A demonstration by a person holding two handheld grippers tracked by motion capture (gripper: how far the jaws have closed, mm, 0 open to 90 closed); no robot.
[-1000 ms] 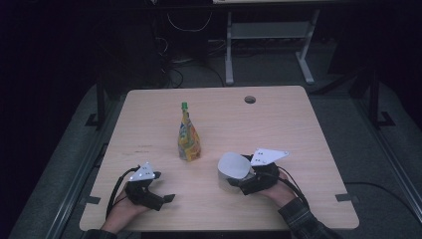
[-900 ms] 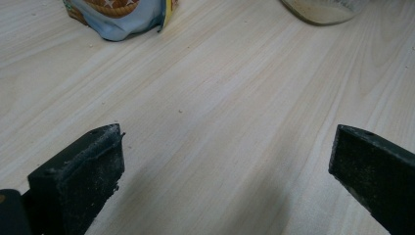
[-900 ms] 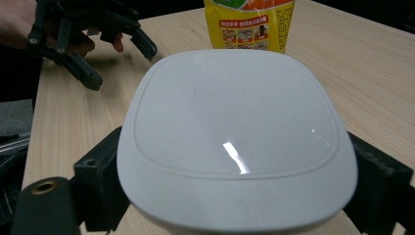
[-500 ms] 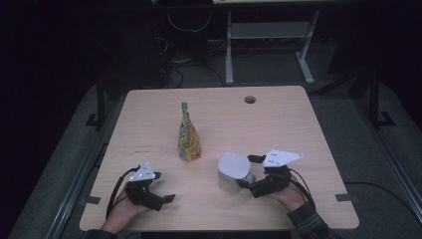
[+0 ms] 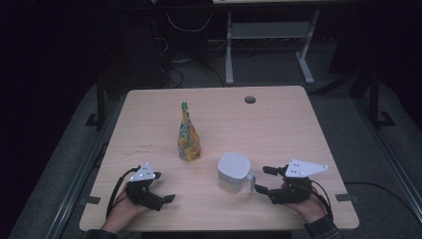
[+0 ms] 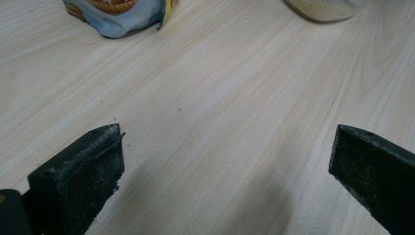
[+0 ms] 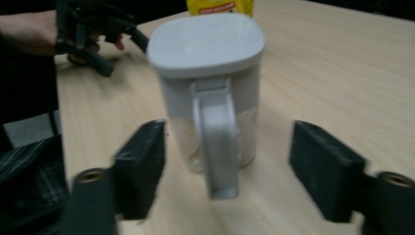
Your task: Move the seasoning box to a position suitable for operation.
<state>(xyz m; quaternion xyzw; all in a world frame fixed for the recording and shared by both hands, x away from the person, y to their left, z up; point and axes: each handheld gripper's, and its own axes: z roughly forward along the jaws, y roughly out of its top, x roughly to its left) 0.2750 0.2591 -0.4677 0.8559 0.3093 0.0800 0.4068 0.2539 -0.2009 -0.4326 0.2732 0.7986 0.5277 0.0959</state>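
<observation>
The right gripper (image 5: pixel 264 179) has backed away toward 3 o'clock since a second ago: then it sat against the white lidded jug (image 5: pixel 233 172), and now its jaws stand spread apart just beside the jug's handle (image 5: pixel 250 178), one on each side and neither touching. In the right gripper view the handle (image 7: pixel 215 139) hangs between the two black jaws, with the jug's body (image 7: pixel 210 88) behind it. The jug itself has hardly shifted; it stands upright on the wooden table (image 5: pixel 278 124), at about 4 o'clock from the juice pouch (image 5: pixel 188 133). That reads as either a release after setting the jug down or a line-up for gripping the handle; the pictures alone cannot settle which. The left gripper (image 5: pixel 161 191) has stayed put near the table's 7 o'clock edge, jaws wide apart and empty over bare wood.
</observation>
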